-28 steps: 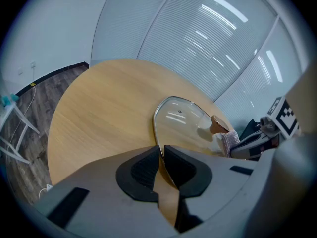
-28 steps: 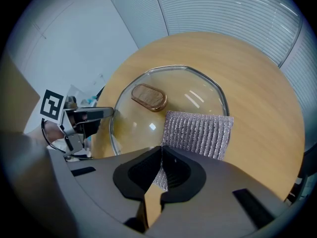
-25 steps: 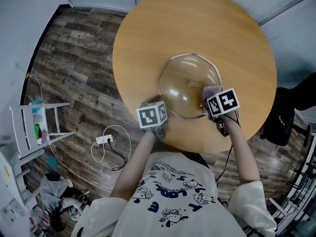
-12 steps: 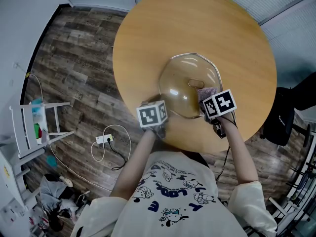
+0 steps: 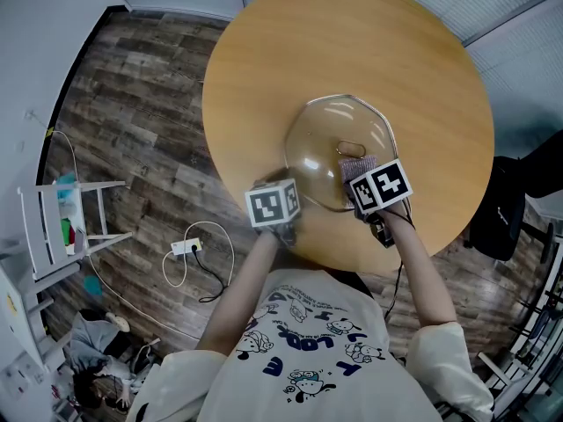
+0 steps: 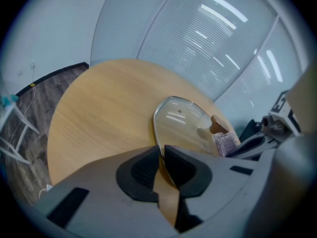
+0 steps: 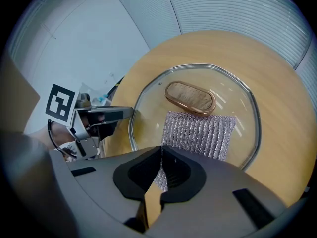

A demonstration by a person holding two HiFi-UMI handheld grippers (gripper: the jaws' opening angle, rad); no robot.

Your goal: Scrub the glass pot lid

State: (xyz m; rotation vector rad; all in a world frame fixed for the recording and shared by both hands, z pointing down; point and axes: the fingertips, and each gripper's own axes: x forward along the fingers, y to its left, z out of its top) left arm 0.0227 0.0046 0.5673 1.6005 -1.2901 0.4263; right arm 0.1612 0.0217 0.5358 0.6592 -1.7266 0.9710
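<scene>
My right gripper (image 7: 161, 155) is clenched on the near edge of a silvery scrub pad (image 7: 198, 133), with the rest of the pad fanned out flat ahead of the jaws. The pad lies on the glass pot lid (image 7: 233, 95), and its far edge comes right up to the lid's handle (image 7: 190, 96). I can't quite tell whether they touch. The handle's long axis runs crosswise to my jaws, so a stroke straight ahead would run into it. I judge the open glass for scrubbing lies to either side of the handle and back toward me.

My left gripper (image 6: 162, 150) seems pinched on the lid's rim at its near left side, steadying it. The right one is the nearer to the lid's crown. The lid rests dome-up between the middle of the round table (image 5: 264, 42) and its near edge.
</scene>
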